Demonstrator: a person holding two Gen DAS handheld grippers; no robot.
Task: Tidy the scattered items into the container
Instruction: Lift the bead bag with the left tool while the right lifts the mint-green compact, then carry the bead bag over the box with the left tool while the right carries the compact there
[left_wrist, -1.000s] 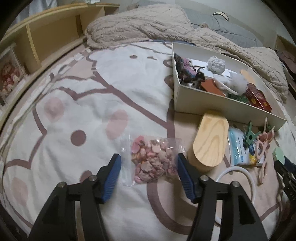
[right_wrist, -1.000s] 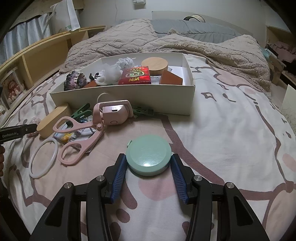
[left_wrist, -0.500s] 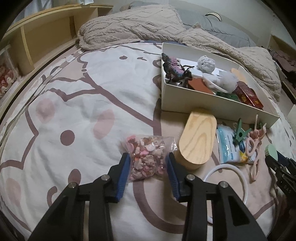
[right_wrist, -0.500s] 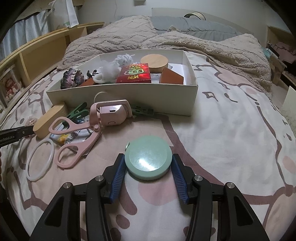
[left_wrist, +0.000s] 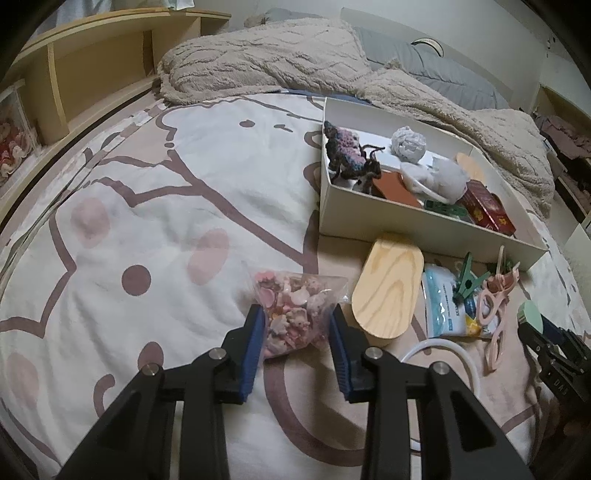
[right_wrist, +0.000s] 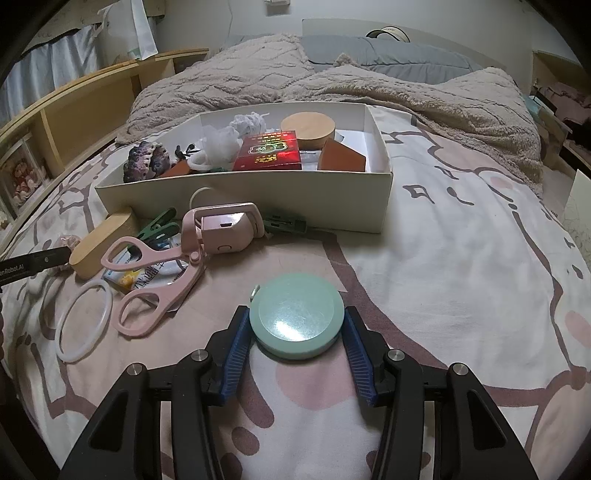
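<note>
My left gripper (left_wrist: 297, 325) is shut on a clear bag of pink pieces (left_wrist: 295, 308) and holds it just above the bedspread. My right gripper (right_wrist: 297, 328) is shut on a round mint-green disc (right_wrist: 297, 321) low over the bed. The white box (left_wrist: 406, 225) stands ahead and to the right in the left wrist view, and straight ahead in the right wrist view (right_wrist: 295, 195). It holds a red packet (right_wrist: 267, 153), a wooden lid (right_wrist: 308, 127), yarn and other items.
Between the grippers and the box lie an oval wooden block (left_wrist: 388, 291), pink scissors (right_wrist: 155, 280), a pink device (right_wrist: 225, 229), green clips (right_wrist: 157, 227), a white ring (right_wrist: 83, 321) and a tissue pack (left_wrist: 443, 306). A rumpled blanket (right_wrist: 332, 85) lies behind the box.
My left gripper closed on the bag of pink pieces and lifted it slightly toward the box. My right gripper keeps its hold on the green disc and rose a little.
</note>
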